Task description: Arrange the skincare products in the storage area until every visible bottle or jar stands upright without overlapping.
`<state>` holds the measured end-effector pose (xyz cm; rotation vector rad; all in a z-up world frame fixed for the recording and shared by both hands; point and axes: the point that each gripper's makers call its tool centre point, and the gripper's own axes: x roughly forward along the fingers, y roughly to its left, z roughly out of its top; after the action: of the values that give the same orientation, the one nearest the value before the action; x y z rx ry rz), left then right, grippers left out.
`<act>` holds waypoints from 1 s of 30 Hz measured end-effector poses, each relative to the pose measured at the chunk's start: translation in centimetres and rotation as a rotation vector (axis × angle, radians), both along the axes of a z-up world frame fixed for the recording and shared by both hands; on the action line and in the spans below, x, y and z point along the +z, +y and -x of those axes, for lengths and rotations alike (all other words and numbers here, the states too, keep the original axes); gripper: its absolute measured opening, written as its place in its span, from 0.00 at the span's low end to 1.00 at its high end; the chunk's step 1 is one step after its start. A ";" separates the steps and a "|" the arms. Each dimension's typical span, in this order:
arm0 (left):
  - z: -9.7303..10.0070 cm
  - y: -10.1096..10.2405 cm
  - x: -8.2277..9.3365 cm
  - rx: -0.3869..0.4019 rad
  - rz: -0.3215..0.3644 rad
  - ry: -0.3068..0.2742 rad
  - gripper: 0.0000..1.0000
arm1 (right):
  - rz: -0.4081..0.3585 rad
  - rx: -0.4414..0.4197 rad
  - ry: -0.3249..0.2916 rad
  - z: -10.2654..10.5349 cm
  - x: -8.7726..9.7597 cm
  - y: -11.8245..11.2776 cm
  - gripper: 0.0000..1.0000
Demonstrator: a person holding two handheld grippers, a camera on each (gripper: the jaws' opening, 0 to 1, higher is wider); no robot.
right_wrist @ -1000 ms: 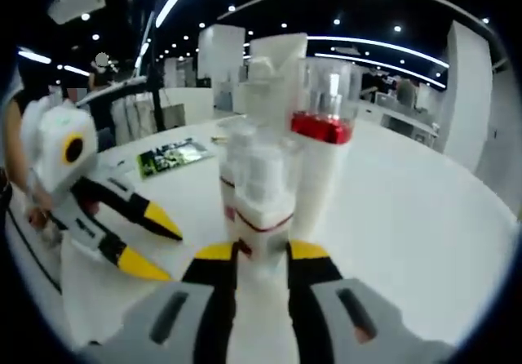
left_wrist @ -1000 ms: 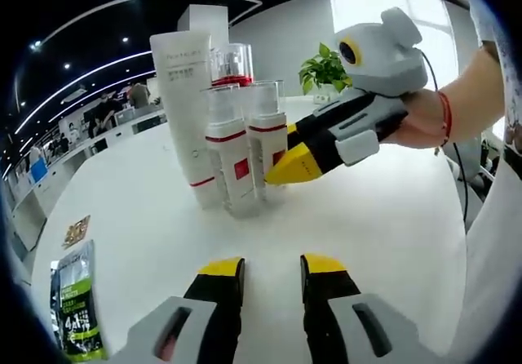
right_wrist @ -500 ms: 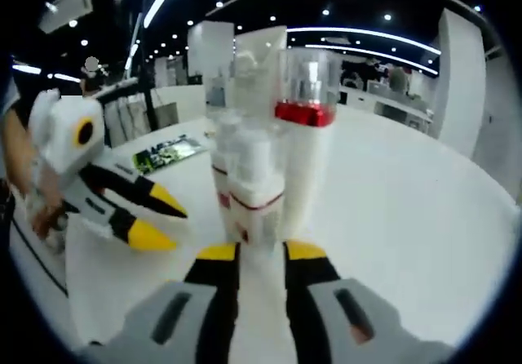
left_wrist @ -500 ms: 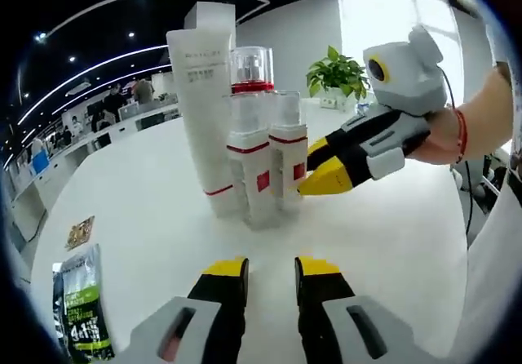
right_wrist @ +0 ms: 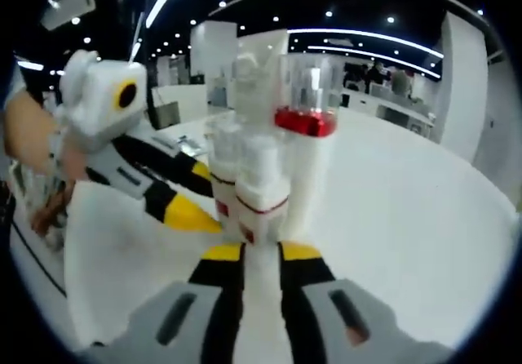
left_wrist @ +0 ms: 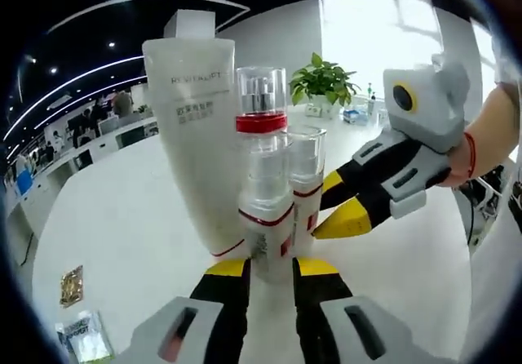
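Observation:
Standing close together on the white table (left_wrist: pixel 106 217) are a big white tube (left_wrist: pixel 196 152), a tall bottle with a red band (left_wrist: pixel 261 111) and two small clear-capped bottles (left_wrist: pixel 265 209) (left_wrist: pixel 306 176), all upright. My left gripper (left_wrist: pixel 271 270) is open, and the front small bottle's base sits just between its yellow tips. The right gripper (left_wrist: pixel 336 201) comes in from the right, open, its tips beside the other small bottle. In the right gripper view, the right gripper (right_wrist: pixel 261 254) stands open at the foot of a small bottle (right_wrist: pixel 261 197), with the left gripper (right_wrist: pixel 194 194) reaching in from the left.
A potted plant (left_wrist: pixel 322 78) stands at the table's far side. Two flat packets (left_wrist: pixel 81 339) (left_wrist: pixel 72 276) lie at the near left. A person's hand (left_wrist: pixel 489 135) holds the right gripper. An open-plan room with desks lies behind.
My left gripper has moved in close to the cluster, so the front small bottle now sits between its tips. The right gripper stayed by the bottles. All products remain standing.

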<state>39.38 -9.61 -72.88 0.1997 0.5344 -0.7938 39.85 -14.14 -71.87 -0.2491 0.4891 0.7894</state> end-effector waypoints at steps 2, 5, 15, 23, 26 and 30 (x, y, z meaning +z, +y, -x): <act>-0.1 0.0 0.0 -0.003 -0.005 -0.004 0.21 | -0.006 0.009 -0.001 -0.1 0.1 0.1 0.13; -0.3 0.0 -0.1 -0.001 -0.007 -0.001 0.20 | 0.000 0.024 0.000 -0.2 0.2 0.1 0.12; -0.4 0.2 -0.2 0.009 -0.024 -0.004 0.20 | 0.005 0.081 0.010 -0.2 0.2 0.4 0.13; 0.5 1.7 0.2 0.064 -0.010 0.029 0.23 | -0.014 0.045 0.027 0.2 0.7 -0.2 0.18; 1.3 2.7 1.1 0.099 0.011 0.031 0.23 | -0.048 -0.028 0.082 0.6 0.7 -0.9 0.18; 2.3 4.8 2.4 0.162 0.033 0.012 0.23 | -0.080 -0.049 0.089 2.3 1.2 -0.8 0.19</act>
<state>37.04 -4.80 -70.50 0.1192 0.5411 -0.6460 37.52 -14.96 -70.64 -0.1273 0.5440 0.7726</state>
